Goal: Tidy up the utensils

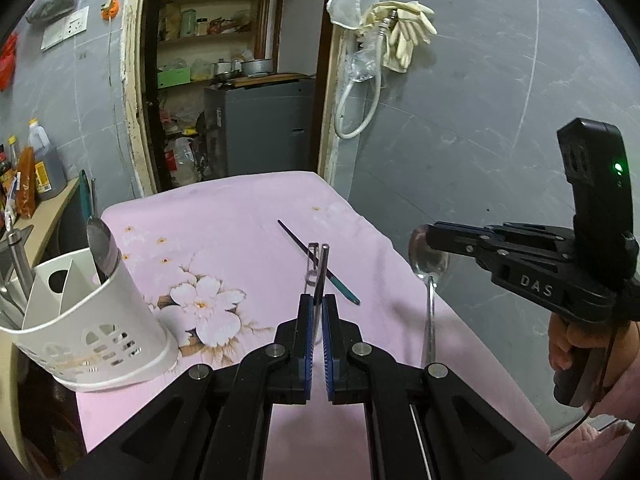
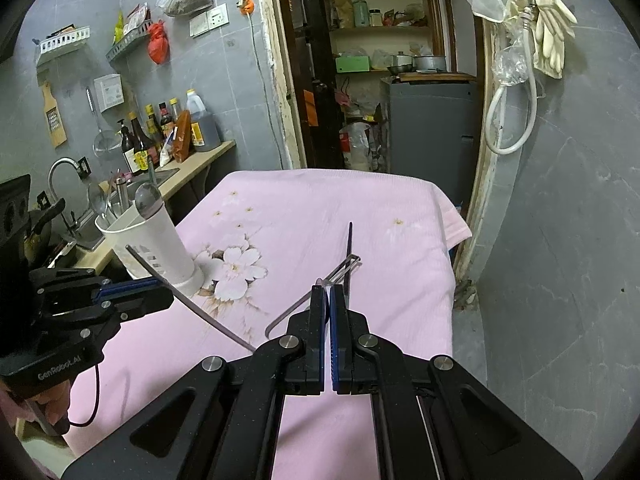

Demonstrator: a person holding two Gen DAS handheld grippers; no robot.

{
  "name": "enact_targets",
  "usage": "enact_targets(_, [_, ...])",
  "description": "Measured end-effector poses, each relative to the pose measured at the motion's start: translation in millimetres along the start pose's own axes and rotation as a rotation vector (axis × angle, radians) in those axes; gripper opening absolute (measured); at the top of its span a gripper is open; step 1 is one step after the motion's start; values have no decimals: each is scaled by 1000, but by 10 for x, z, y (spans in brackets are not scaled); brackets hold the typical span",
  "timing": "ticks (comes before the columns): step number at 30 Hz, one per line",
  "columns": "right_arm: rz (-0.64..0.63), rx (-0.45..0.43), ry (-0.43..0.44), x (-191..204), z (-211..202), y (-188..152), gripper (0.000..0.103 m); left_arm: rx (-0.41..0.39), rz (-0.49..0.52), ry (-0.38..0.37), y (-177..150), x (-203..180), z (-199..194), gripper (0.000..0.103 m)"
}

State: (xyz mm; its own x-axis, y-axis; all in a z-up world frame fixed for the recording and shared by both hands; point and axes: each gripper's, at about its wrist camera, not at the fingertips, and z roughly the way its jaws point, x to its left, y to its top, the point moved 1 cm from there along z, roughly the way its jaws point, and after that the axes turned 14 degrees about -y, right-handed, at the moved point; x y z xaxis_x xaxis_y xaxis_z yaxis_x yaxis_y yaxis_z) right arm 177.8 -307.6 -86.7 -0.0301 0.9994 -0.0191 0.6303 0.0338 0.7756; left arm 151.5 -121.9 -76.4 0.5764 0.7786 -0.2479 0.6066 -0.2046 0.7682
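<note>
Left gripper (image 1: 319, 312) clenched on thin metal utensil (image 1: 318, 270), perhaps chopstick. Right gripper (image 1: 430, 236), at three o'clock, grasping spoon (image 1: 428, 276) by bowl. Dark chopstick (image 1: 320, 264) on pink cloth (image 1: 240, 216). White holder (image 1: 100, 320) at nine o'clock.

Rubber gloves (image 1: 404, 34) hang above a white hose (image 1: 360, 108) on the wall.

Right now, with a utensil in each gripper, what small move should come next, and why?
Probably carry the left gripper toward the white holder and drop in its chopsticks. The holder stands at the pink cloth's left edge, on that gripper's side; the right gripper holds a spoon, farther away.
</note>
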Motion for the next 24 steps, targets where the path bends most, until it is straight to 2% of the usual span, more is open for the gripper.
enact_targets(7, [-4,10,-1,33,-31,-60,2,10,16,-9,-88,-67,-50,5])
enact_targets(24, [0,23,-6,-31,-22,-89,2,23,-84,11,-153,-26,77,5])
